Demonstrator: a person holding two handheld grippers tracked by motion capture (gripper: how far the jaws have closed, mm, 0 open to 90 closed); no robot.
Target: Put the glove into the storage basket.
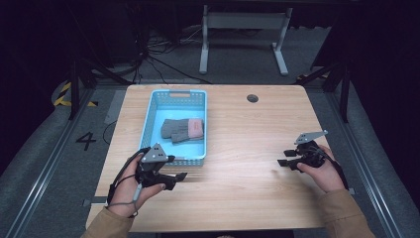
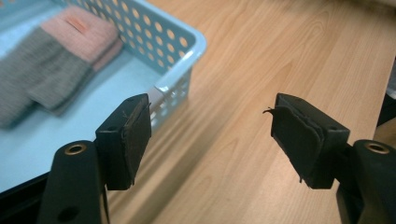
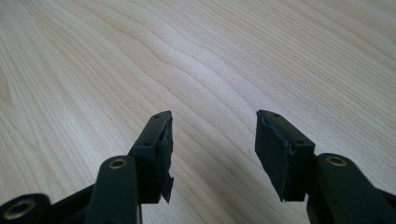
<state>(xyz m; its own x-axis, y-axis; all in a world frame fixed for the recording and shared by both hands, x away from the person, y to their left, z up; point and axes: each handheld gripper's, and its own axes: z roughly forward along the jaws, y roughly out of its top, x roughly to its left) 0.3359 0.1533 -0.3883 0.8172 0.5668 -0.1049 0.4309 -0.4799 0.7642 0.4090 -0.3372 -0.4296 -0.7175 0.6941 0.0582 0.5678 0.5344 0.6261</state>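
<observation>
Both hands rest low on the wooden table [image 1: 247, 148]: left gripper [image 1: 182, 175] gapes empty beside the blue basket [image 1: 148, 124] holding gloves [image 1: 182, 130]; right gripper [image 1: 282, 162] likewise spread, grasping nothing

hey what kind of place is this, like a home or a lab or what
Probably a lab or recording workspace, not a home: a light wooden table stands on grey carpet with a painted number four, black-and-yellow hazard tape and loose black cables on the floor beyond it.

Overhead forward-down; tongs cameras close; shared table [image 1: 237, 148].
</observation>
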